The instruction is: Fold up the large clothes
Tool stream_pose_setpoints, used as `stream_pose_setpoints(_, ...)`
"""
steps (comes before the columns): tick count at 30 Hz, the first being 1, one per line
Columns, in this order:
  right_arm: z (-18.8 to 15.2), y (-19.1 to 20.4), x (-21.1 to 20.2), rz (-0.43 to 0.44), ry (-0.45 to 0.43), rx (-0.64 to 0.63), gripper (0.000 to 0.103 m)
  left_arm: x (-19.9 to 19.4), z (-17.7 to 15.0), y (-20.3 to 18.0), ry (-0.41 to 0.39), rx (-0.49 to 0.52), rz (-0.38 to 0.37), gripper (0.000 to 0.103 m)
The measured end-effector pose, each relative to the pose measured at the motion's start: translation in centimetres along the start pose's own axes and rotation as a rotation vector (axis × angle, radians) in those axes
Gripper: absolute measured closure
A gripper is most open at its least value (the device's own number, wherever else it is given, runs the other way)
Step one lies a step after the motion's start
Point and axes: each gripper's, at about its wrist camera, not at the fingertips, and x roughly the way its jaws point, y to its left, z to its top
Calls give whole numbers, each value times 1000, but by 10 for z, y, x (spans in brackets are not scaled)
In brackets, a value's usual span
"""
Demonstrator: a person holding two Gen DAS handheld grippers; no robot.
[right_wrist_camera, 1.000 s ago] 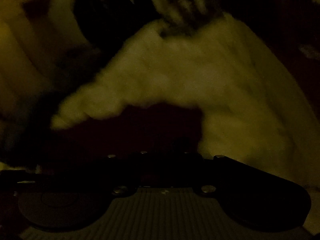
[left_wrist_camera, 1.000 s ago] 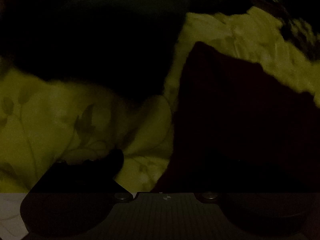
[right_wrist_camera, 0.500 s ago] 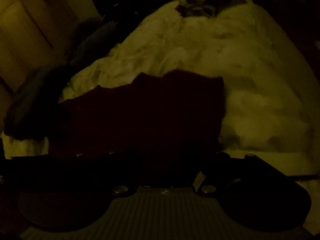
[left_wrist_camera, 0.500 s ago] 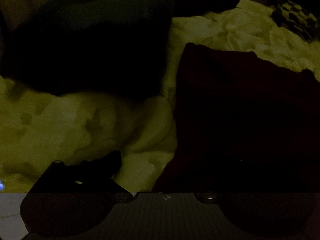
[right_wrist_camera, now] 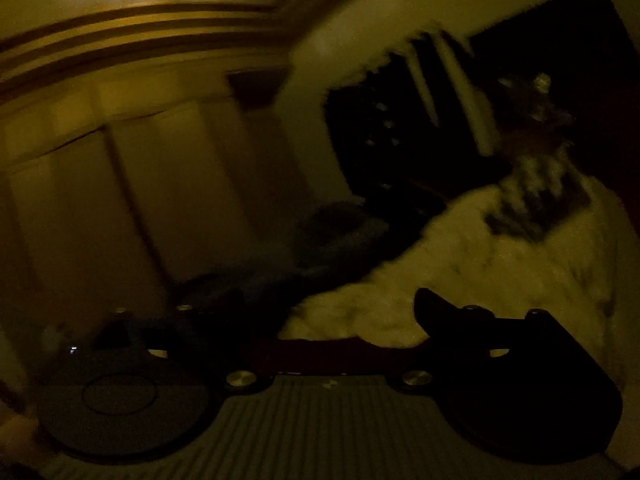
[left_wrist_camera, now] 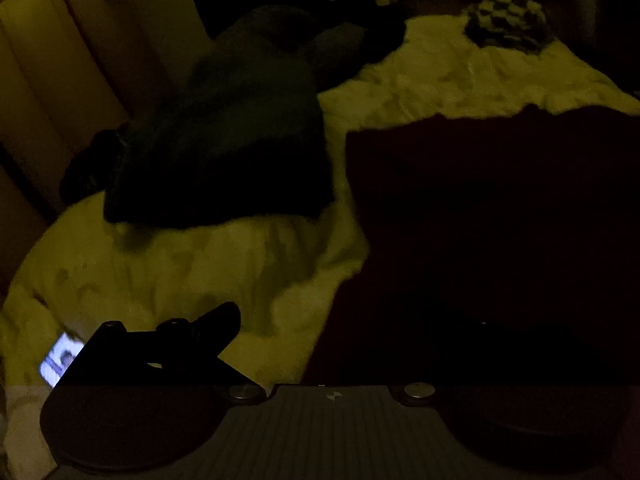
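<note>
The dark red garment [left_wrist_camera: 480, 240] hangs in front of the left tongs [left_wrist_camera: 332, 344], draping down over their right finger, likely lifted to spread it for a fold; whether they grip it I cannot tell, it is too dim. In the right view the same cloth is a thin red strip [right_wrist_camera: 320, 354] lying across the gap of the right tongs [right_wrist_camera: 332, 336], seemingly pinched, though not certainly. Beyond lies the bed [left_wrist_camera: 460, 76] with its pale rumpled cover, a dark pile [left_wrist_camera: 224, 140] ahead-left, a checkered cloth [left_wrist_camera: 508, 20] far ahead, in a dim room
</note>
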Motion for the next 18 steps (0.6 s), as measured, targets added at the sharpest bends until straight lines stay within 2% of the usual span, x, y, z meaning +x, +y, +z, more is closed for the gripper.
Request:
stream_pose_setpoints(3, 32, 16, -41, -39, 88, -134, 5, 4, -14, 4, 32, 1, 0, 0)
stream_pose_setpoints(5, 40, 23, -61, -38, 156, -139, 4, 8, -23, 9, 52, -20, -5, 0)
stream_pose_setpoints(7, 37, 28, -75, -3, 213, -88, 3, 11, -30, 15, 71, -53, -22, 0)
stream_pose_setpoints(11, 4, 38, -63, 56, 345, 29, 3, 5, -41, 17, 75, -77, -32, 0)
stream_pose_setpoints(13, -27, 44, -43, 87, 429, 111, 3, -1, -44, 19, 69, -83, -51, 0)
stream_pose_setpoints(18, -99, 38, 8, 99, 593, 331, 14, -14, -54, 36, 79, -137, -166, 0)
